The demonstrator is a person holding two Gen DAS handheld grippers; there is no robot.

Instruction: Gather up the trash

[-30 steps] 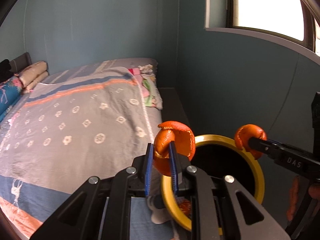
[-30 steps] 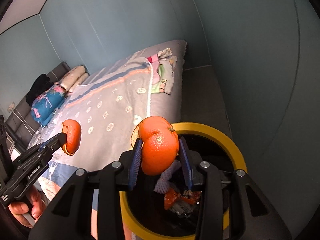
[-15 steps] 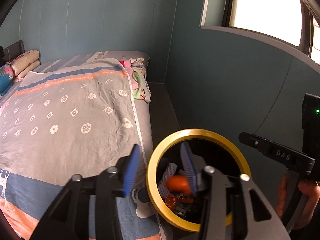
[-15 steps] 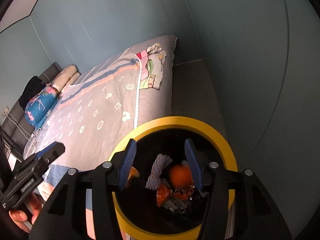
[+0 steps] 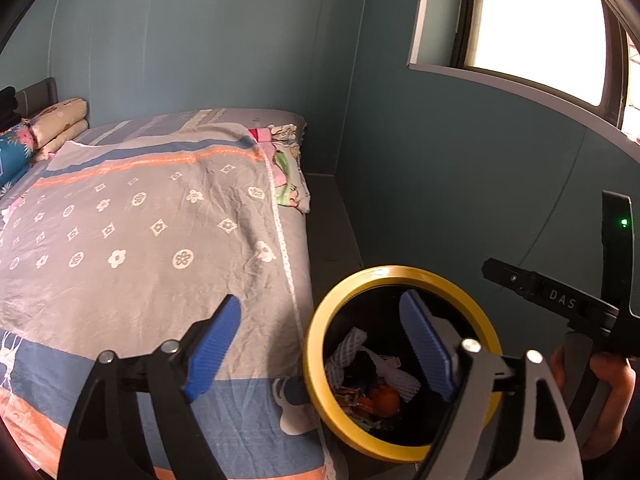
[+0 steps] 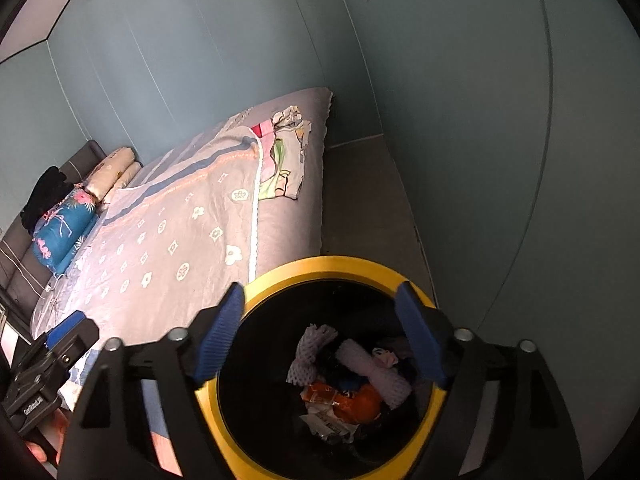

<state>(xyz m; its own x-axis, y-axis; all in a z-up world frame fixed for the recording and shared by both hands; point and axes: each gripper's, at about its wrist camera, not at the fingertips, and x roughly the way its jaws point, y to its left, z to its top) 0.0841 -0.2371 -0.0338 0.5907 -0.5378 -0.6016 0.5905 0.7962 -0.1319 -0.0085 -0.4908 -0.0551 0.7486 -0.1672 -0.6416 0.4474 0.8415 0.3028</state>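
Both grippers are held above a round bin with a yellow rim (image 6: 340, 264), which stands on the floor beside the bed (image 5: 132, 216) and near the blue-grey wall (image 6: 500, 140).

The left gripper (image 5: 320, 344) has its jaws spread wide and nothing between them. One blue pad (image 5: 214, 346) lies over the bedspread; the other lies over the mouth of the bin. The right gripper (image 6: 318, 334) is likewise wide apart and empty, with both blue pads (image 6: 218, 334) framing the bin opening from above.

Inside the bin, the trash rests at the bottom — orange peel (image 6: 360, 398), white foam fruit netting (image 6: 380, 372) and crumpled wrappers (image 6: 332, 424). In the left wrist view the same orange piece (image 5: 384, 398) shows low in the bin, next to netting (image 5: 346, 350).

The right gripper body appears at the right edge of the left wrist view, with a green indicator light (image 5: 623, 223) lit, and the person's hand (image 5: 600, 384) grasps its handle. The left gripper body shows at the lower left of the right wrist view.

On the bed lie a grey patterned cover, folded clothing (image 6: 284, 160) near the far corner, and pillows (image 6: 64, 228) at the head end. A bright window (image 5: 532, 20) sits in the wall above the bin.
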